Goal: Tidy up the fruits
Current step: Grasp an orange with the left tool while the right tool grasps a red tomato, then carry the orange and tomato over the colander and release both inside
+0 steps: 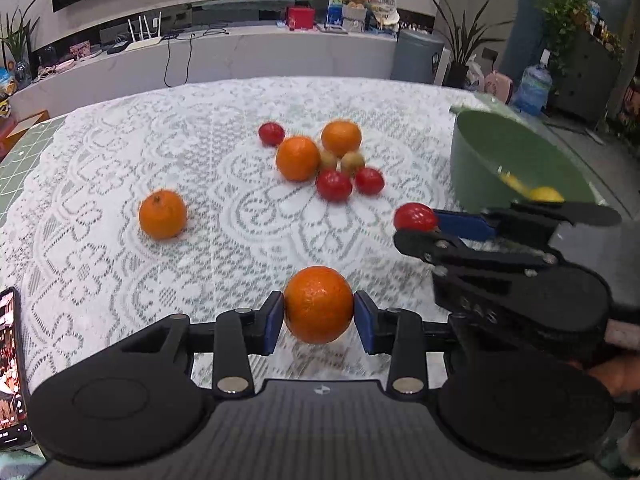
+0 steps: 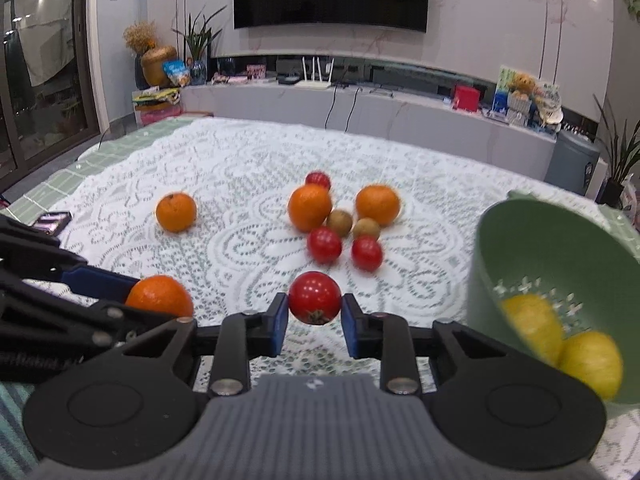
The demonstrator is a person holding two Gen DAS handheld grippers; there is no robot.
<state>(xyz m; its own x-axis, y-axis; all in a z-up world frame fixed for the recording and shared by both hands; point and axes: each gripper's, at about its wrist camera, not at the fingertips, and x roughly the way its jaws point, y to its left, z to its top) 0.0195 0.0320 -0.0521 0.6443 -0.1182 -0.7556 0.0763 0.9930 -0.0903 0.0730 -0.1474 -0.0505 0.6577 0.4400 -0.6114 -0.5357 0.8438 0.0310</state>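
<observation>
Green colander [image 2: 520, 240], right of frame, tilted, holding two lemons [image 2: 560, 336]. Left gripper [image 1: 319, 312] pinches an orange [image 1: 319, 304], lower centre; right gripper [image 2: 315, 304] pinches a tomato [image 2: 315, 298]. Remaining fruit [image 2: 340, 220] lies clustered mid-frame on the lace tablecloth [image 2: 240, 160].
</observation>
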